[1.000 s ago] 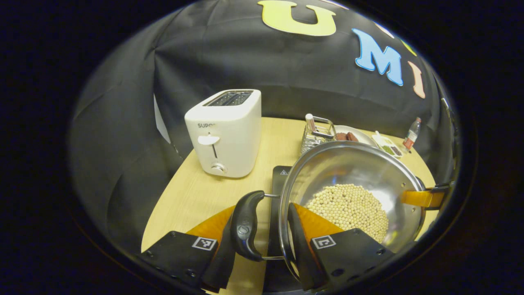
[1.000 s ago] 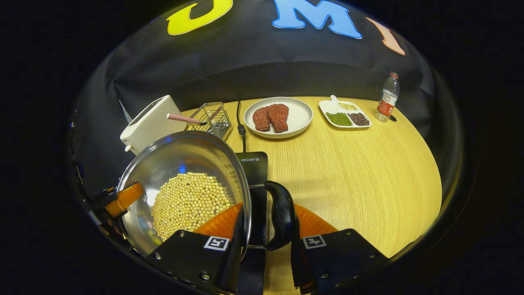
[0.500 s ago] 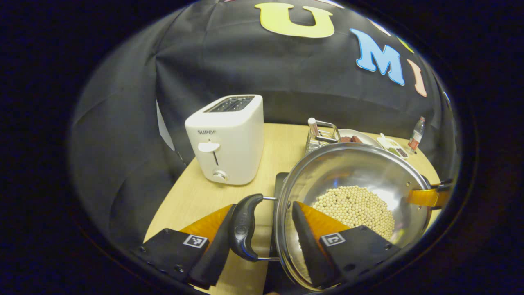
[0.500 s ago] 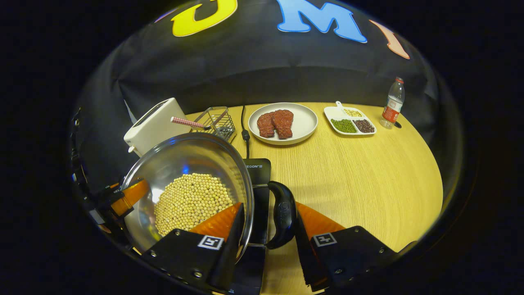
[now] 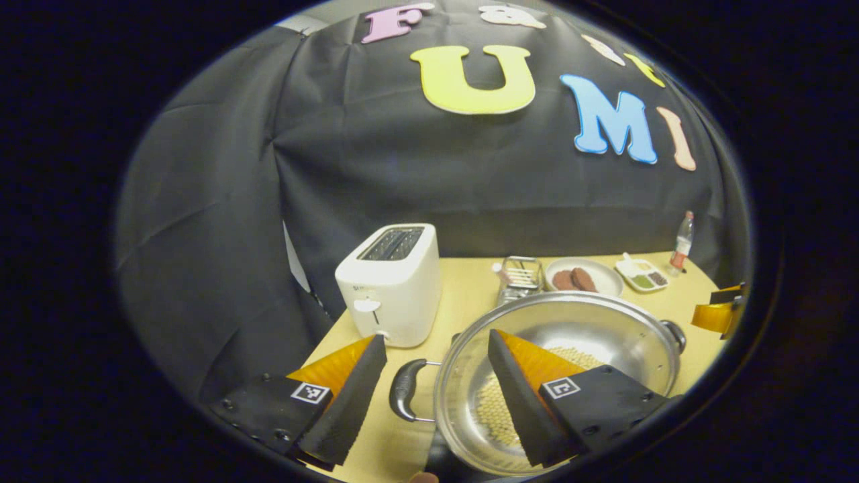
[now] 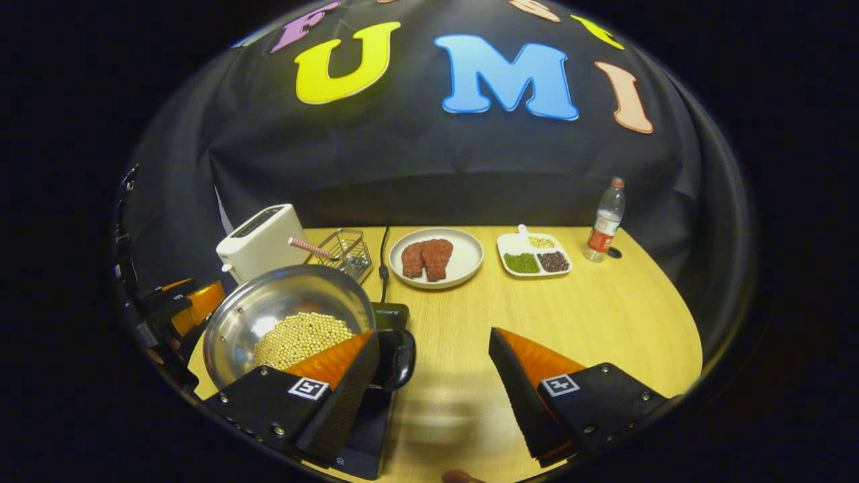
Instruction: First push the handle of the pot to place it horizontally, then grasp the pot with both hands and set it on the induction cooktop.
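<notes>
Steel pot (image 6: 285, 322) sits on the induction cooktop (image 6: 366, 429), so the left hand-held gripper (image 5: 436, 386) and right hand-held gripper (image 6: 433, 386) spread wide, empty.

The table holds one steel pot (image 6: 282, 315) of soybeans, one induction cooktop (image 6: 376, 429), one toaster (image 6: 258, 241), one wire basket (image 6: 345, 251), one plate (image 6: 466, 258) with two steaks (image 6: 426, 258), one three-compartment dish (image 6: 533, 255) and one bottle (image 6: 604, 221).

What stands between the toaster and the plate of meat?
A wire basket with a striped stick in it stands between the toaster and the plate, in the right gripper view.
</notes>
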The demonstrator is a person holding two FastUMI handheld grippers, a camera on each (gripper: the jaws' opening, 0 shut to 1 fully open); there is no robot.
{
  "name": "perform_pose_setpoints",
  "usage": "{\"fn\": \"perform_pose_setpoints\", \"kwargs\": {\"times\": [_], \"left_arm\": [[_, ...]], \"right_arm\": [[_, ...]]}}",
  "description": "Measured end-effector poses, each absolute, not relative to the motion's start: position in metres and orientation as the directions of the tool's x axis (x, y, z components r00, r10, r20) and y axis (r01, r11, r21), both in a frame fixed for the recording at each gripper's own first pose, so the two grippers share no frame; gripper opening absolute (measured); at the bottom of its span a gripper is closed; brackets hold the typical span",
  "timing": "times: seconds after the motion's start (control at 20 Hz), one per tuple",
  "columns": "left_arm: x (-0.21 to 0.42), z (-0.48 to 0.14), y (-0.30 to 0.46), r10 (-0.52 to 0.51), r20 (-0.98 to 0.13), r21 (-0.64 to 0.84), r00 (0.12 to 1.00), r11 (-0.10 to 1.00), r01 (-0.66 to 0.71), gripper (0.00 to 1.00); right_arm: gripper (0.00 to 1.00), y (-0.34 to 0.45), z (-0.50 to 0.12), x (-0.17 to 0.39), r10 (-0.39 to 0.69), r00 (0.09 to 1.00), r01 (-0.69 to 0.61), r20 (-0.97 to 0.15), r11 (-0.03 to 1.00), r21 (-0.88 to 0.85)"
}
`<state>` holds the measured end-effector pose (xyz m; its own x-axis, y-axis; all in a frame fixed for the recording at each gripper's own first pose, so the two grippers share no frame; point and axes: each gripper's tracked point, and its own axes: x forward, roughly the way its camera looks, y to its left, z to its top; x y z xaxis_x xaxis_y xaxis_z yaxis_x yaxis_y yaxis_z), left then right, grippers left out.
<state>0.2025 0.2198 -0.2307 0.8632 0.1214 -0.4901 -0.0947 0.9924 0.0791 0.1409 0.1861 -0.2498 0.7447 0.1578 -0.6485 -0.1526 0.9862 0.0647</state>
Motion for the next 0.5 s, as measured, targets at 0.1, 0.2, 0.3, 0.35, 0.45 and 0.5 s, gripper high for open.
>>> {"fn": "perform_pose_setpoints", "kwargs": {"times": [0.1,0.2,0.3,0.35,0.45,0.5], "left_arm": [[0.197,-0.206,0.197,0.115,-0.449,0.059,0.886,0.993,-0.099,0.99],[0.185,-0.178,0.172,0.11,-0.403,0.043,0.908,0.994,-0.102,0.99],[0.173,-0.148,0.142,0.102,-0.347,0.032,0.932,0.995,-0.097,0.99],[0.166,-0.134,0.127,0.096,-0.322,0.029,0.942,0.995,-0.092,0.99],[0.151,-0.109,0.096,0.083,-0.274,0.021,0.958,0.997,-0.08,0.99],[0.141,-0.097,0.083,0.074,-0.253,0.011,0.965,0.997,-0.073,0.99]], "right_arm": [[0.99,0.159,-0.225,0.133,0.149,0.788,-0.159,-0.598,0.987,0.036],[0.99,0.133,-0.203,0.122,0.144,0.82,-0.169,-0.553,0.986,0.006],[0.99,0.108,-0.181,0.109,0.141,0.85,-0.177,-0.508,0.984,-0.023],[0.99,0.096,-0.171,0.103,0.138,0.864,-0.176,-0.485,0.984,-0.034],[0.99,0.074,-0.155,0.087,0.14,0.882,-0.173,-0.449,0.984,-0.033],[0.99,0.063,-0.147,0.081,0.14,0.891,-0.168,-0.433,0.985,-0.025]]}}
